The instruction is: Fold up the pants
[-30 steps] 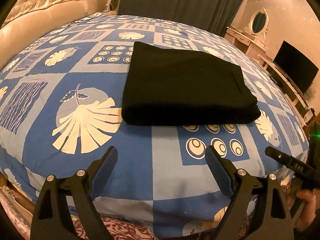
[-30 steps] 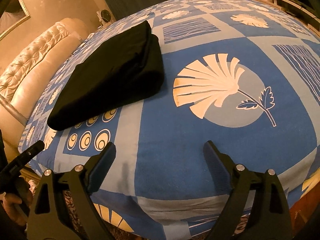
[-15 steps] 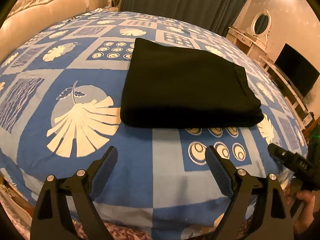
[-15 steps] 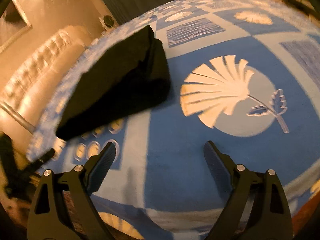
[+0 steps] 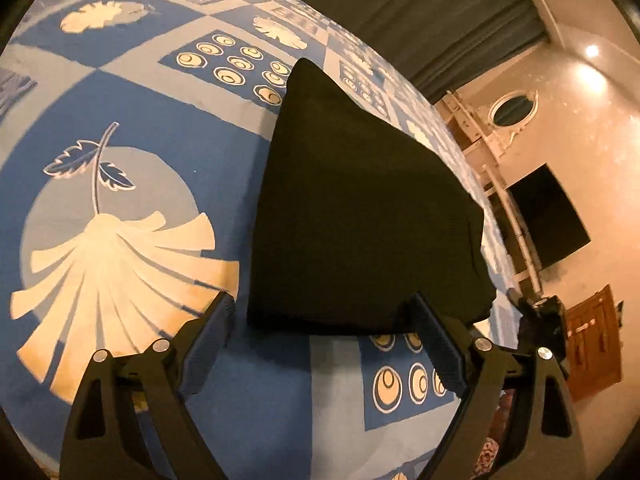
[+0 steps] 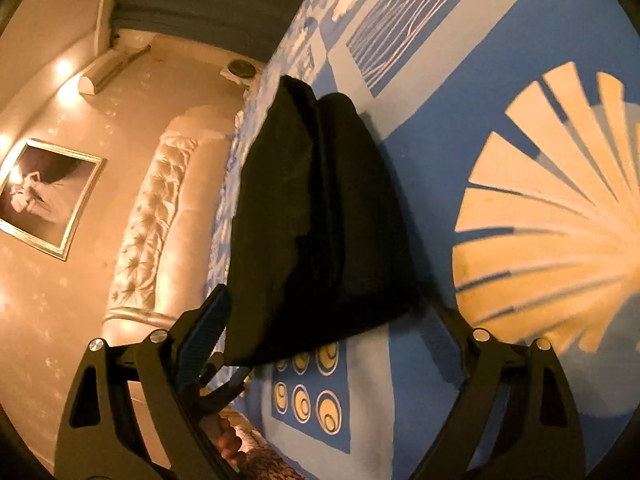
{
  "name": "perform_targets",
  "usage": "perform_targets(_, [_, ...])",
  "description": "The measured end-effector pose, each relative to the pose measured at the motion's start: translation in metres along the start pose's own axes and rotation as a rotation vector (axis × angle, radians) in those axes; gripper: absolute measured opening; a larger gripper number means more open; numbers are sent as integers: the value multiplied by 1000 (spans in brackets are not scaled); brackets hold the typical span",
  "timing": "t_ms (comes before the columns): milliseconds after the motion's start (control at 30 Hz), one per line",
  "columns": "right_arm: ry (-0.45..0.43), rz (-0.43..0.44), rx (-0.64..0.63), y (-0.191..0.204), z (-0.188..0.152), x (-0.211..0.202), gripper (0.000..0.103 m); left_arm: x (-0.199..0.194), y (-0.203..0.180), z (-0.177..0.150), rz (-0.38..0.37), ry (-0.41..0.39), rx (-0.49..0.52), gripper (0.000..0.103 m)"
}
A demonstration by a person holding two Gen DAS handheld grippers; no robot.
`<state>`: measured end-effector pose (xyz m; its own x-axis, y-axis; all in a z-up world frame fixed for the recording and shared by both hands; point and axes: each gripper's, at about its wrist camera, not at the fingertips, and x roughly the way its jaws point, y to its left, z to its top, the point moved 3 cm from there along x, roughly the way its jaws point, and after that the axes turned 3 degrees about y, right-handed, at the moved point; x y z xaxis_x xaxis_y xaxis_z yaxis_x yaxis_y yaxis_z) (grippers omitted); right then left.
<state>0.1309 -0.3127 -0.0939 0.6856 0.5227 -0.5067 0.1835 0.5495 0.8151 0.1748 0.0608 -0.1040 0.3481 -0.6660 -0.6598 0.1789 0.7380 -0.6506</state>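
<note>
The black pants (image 5: 360, 208) lie folded into a thick rectangle on the blue patterned bed cover (image 5: 120, 120). My left gripper (image 5: 320, 304) is open, its fingers straddling the near left part of the folded edge without pressing it. In the right wrist view the pants (image 6: 320, 220) show their layered right end. My right gripper (image 6: 326, 304) is wide and its jaws are closing, with that near end between them and the pads apart from the cloth. The bed cover (image 6: 500, 80) fills the right of that view. The right gripper's body (image 5: 540, 312) shows beyond the bed's edge.
A tufted cream headboard (image 6: 152, 220) and a framed picture (image 6: 44, 196) stand at the bed's far left. A dark TV (image 5: 548, 216), an oval mirror (image 5: 512, 108), grey curtains (image 5: 400, 8) and a wooden door (image 5: 592, 336) line the room. A hand (image 6: 228, 440) shows low down.
Both grippers have moved in toward the pants and rolled, so both views tilt. The folded near edge now sits between each pair of fingers. The pants have not moved.
</note>
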Motion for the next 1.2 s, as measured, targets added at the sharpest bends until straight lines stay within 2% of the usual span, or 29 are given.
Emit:
perform_targets(33, [7,-11,-5,1,1,2,78,0,1,2,-11,-9,-8,88])
perform_targets(67, [17,-31,-1,-1,4,4,64,0,3,3,-20,-15,-19,88])
perform_targets(133, [29,-27,28,-10,6,4,47,-4,8,8,-72,-46,-78,88])
perform_targets(167, [32,9,53,-17,6,2,41,-5,11,10,-92,-58,-103,88])
perform_targets(233, [37,59,77,-22,6,0,37,-6,17,13,-131,-71,-163,88])
perform_targets(400, [35,96,85,-24,4,-2,36,-6,21,16,-180,-89,-194,88])
perform_targets(600, [33,110,89,-31,2,-4,35,5,4,19,-217,-32,-142,88])
perform_targets(667, [33,125,93,-33,2,-5,34,8,6,20,-222,-19,-160,77])
perform_targets(700, [30,130,91,-33,2,-6,33,11,14,21,-194,3,-199,48])
perform_targets(767, [23,138,76,-29,1,-8,30,14,28,21,-226,42,-291,40])
perform_targets(800, [19,138,61,-25,1,-11,29,12,29,21,-237,47,-300,38])
perform_targets(833, [17,135,46,-21,0,-13,28,10,25,22,-216,54,-278,36])
perform_targets(933, [9,139,37,-12,-2,-22,27,3,13,22,-196,58,-231,35])
perform_targets(1067, [24,142,61,-27,-9,-32,28,2,11,12,-210,92,-219,35])
perform_targets(1167, [56,159,91,-41,-9,-30,34,2,14,13,-223,96,-171,44])
perform_targets(1200, [59,139,67,-38,-7,-33,38,-2,16,14,-232,98,-165,50])
